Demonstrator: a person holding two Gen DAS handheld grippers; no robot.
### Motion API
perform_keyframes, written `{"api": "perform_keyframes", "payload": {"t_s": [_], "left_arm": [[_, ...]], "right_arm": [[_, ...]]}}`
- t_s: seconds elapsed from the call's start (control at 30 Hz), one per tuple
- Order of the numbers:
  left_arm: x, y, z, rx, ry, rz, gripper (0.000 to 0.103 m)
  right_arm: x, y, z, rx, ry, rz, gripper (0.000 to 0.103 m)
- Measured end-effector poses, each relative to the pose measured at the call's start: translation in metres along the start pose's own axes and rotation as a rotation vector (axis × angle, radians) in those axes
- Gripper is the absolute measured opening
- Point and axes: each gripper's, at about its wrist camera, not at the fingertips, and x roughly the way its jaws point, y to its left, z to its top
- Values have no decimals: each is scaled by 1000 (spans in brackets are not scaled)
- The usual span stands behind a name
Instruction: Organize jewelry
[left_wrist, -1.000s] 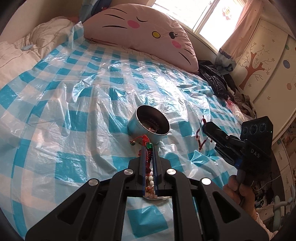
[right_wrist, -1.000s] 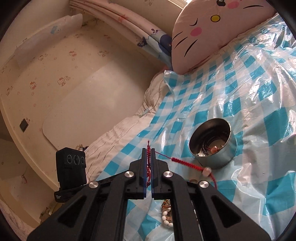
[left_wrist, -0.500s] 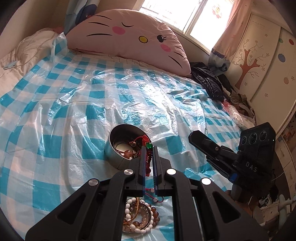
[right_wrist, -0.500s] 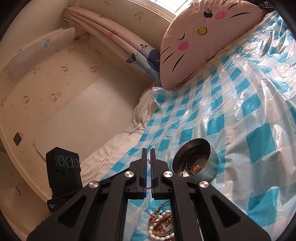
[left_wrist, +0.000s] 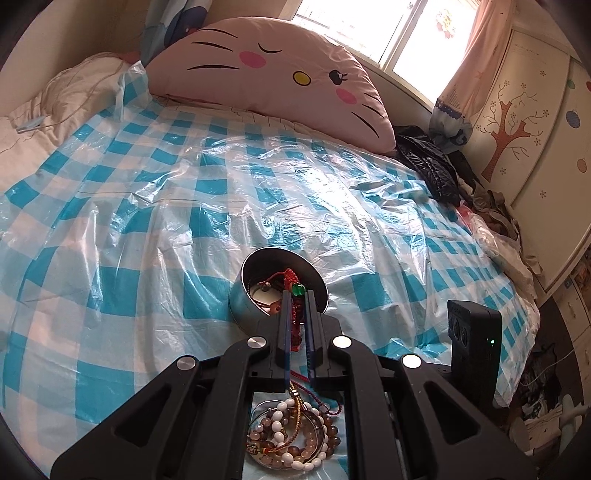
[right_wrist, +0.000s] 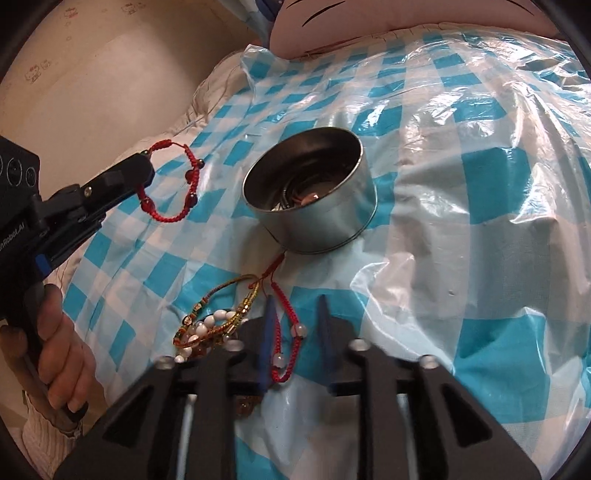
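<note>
My left gripper (left_wrist: 298, 300) is shut on a red braided bracelet (left_wrist: 289, 276) with a green bead, which hangs over the near rim of a round metal tin (left_wrist: 240, 306) that holds jewelry. The right wrist view shows the same gripper (right_wrist: 146, 162) at the left, with the red loop (right_wrist: 192, 166) dangling beside the tin (right_wrist: 321, 229). My right gripper (right_wrist: 295, 326) points down at the sheet and its jaws are opening. A red cord bracelet with white beads (right_wrist: 291, 339) lies loose between them. Beside it sits a pile of bead bracelets (right_wrist: 207, 326), also seen under my left gripper (left_wrist: 291, 435).
A blue-and-white checked plastic sheet (left_wrist: 155, 229) covers the bed. A pink cat-face pillow (left_wrist: 266, 77) lies at the head. Dark clothes (left_wrist: 432, 166) are heaped by the wardrobe on the right. A hand (right_wrist: 59, 354) grips the left tool's handle.
My right gripper tipped down towards the sheet and opened, and the red cord with white beads now lies loose by the pile. My left gripper kept its grip by the tin.
</note>
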Motion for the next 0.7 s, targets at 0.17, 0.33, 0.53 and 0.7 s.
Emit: {"api": "perform_keyframes", "payload": {"t_s": [0.17, 0.33, 0.53, 0.7], "left_arm": [[-3, 3, 0, -2, -6, 0, 6], [-4, 3, 1, -2, -7, -1, 6], [-5, -2, 2, 6, -7, -3, 6], [-5, -2, 1, 6, -7, -3, 6]], "right_arm": [[6, 7, -9, -46, 50, -66, 54], [8, 11, -14, -78, 68, -86, 10], [-11, 11, -16, -44, -9, -15, 9], [-46, -21, -8, 167, -167, 191, 9]]}}
